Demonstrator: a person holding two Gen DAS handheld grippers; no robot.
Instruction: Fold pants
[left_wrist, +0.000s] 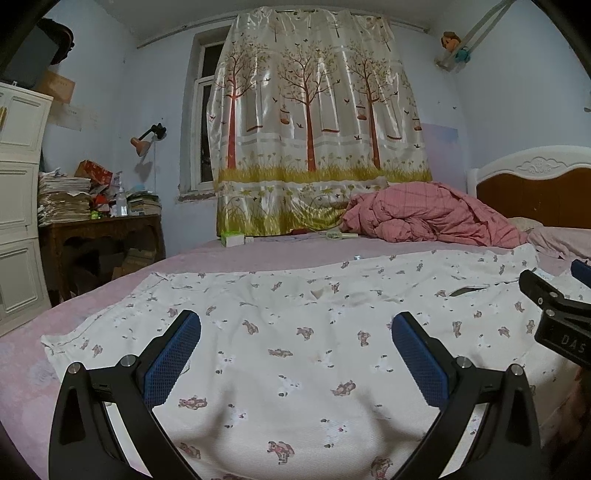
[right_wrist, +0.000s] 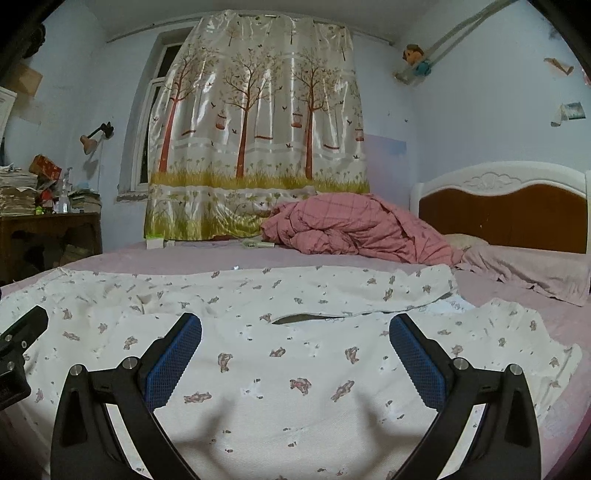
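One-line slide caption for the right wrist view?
Open right gripper hovers over white printed pants spread on the pink bed.

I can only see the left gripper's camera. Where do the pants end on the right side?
Observer: In the right view, the pants split into two legs; the near leg's end lies crumpled on the bed.
Operator: Is the right gripper holding anything?
Observer: No. The right gripper is open above the pants, nothing between its fingers.
Operator: What's past that leg?
Observer: A flat pink pillow below the headboard.
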